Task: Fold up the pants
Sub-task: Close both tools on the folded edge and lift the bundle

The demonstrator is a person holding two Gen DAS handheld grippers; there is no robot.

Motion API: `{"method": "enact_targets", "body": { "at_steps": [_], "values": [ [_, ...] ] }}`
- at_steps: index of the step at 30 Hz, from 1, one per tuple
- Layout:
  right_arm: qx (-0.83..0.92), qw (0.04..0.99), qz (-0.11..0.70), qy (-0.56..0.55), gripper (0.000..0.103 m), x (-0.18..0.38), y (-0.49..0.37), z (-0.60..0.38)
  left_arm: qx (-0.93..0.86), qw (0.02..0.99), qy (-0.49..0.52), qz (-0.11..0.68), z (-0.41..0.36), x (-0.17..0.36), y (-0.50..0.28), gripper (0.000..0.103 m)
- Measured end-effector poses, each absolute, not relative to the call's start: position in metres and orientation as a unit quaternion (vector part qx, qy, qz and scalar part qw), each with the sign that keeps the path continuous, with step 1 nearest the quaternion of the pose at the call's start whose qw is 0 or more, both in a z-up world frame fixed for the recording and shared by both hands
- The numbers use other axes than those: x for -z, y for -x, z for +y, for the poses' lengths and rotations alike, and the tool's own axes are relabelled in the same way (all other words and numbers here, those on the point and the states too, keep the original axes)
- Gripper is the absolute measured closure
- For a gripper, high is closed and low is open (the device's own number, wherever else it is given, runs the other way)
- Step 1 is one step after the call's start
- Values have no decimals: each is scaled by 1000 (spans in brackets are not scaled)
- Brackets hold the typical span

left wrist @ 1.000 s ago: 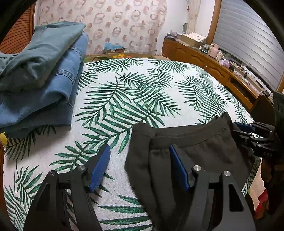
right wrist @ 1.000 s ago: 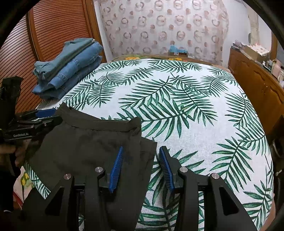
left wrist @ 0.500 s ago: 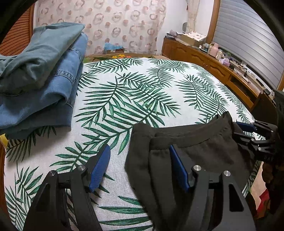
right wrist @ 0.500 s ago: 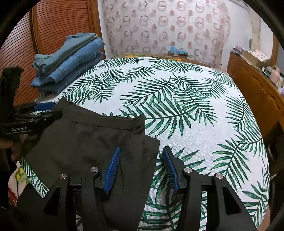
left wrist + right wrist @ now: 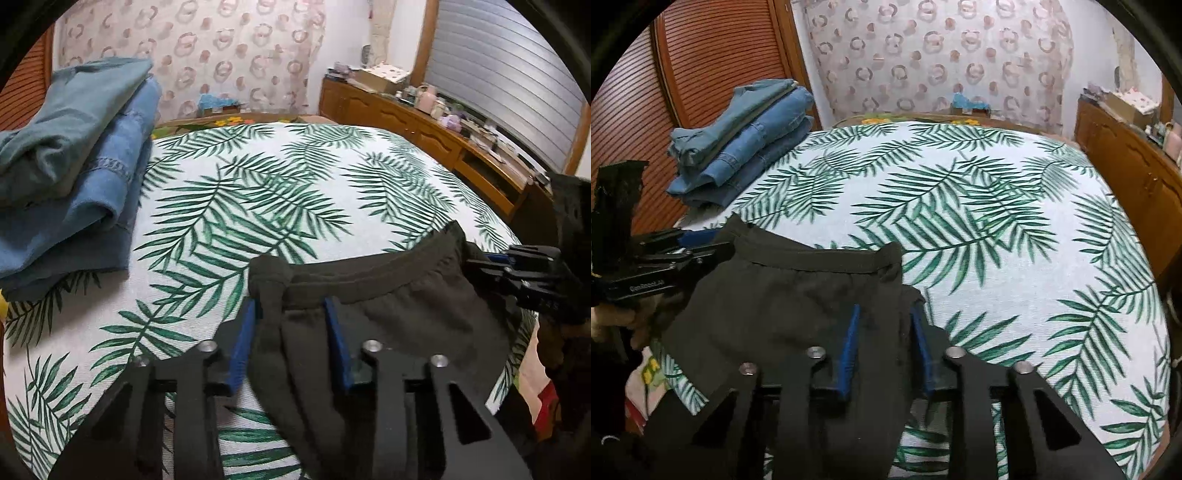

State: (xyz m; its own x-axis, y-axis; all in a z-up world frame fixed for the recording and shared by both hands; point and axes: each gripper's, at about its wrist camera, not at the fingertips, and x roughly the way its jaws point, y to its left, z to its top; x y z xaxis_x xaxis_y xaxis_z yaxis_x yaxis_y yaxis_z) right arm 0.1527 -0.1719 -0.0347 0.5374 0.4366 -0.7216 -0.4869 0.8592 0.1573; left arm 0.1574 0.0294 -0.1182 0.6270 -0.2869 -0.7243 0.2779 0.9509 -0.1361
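Pinching opposite waistband corners of the dark pants, left gripper and right gripper just closed

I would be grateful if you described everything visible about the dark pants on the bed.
The dark pants are near-black soft knit fabric with a gathered elastic waistband. They lie flat at the near edge of the palm-leaf bedspread, waistband pointing away, the rest running out of view below. The left gripper and right gripper have just been closing, each on bunched fabric at one end of the waistband. The folded jeans lie apart.
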Motion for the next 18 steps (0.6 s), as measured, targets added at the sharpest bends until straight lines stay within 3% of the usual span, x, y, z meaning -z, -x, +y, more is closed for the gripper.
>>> {"method": "enact_targets", "body": {
  "at_steps": [1,7,18],
  "values": [
    [-264,877,401,31,88,34,-152,-172,160,902,7,402,29,118,-157,75],
    [-263,880,394,6,93,34,-150,-178,177,911,41,371,34,106,-141,87],
    [-266,900,344,9,94,8,-123,-177,191,929,58,311,35,74,-110,93]
  ]
}}
